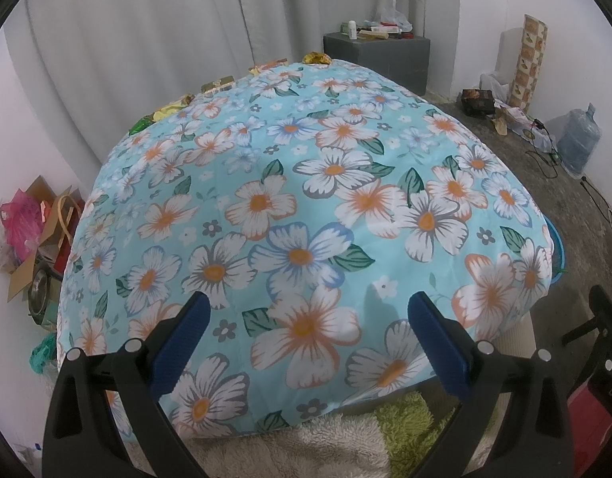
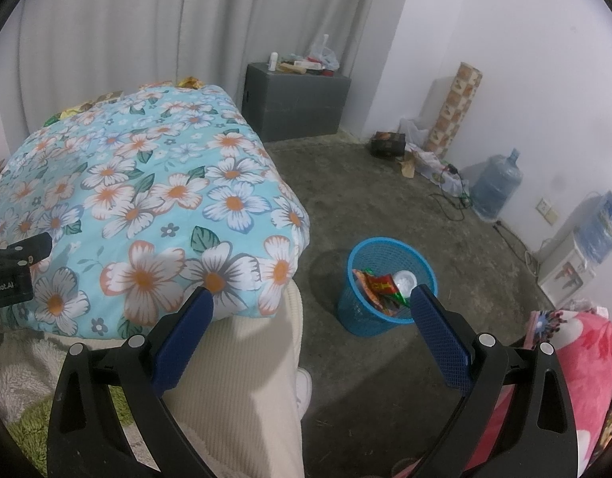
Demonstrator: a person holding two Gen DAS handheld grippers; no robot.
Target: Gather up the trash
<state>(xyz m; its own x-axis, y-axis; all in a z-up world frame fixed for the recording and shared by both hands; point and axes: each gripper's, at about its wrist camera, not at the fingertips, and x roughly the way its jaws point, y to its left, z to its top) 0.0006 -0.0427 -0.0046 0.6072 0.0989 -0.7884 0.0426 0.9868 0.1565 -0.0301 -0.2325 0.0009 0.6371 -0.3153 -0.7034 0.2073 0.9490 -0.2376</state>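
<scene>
— Blue pads on both tools, spread wide?

— Yes. The left gripper (image 1: 308, 310) hangs over the floral quilt (image 1: 306, 207) at the bottom of its view, jaws parted and grasping nothing. The right gripper (image 2: 312, 306) is likewise released, pointing down past a leg in cream ribbed trousers (image 2: 234, 390) at lower centre.

— Where is the trash?

— Wrappers (image 2: 381, 290) and a white lid-like piece lie inside the blue mesh wastebasket (image 2: 385, 249), on the concrete floor (image 2: 365, 378), right of centre in the right wrist view, just above the right finger's tip. More wrappers (image 1: 168, 109) sit along the quilt's far edge, upper left of the left wrist view, near the curtain (image 1: 146, 40).

— And the left tool from the other camera?

— Its black body (image 2: 15, 271) pokes in at the left edge, over the quilt.
</scene>
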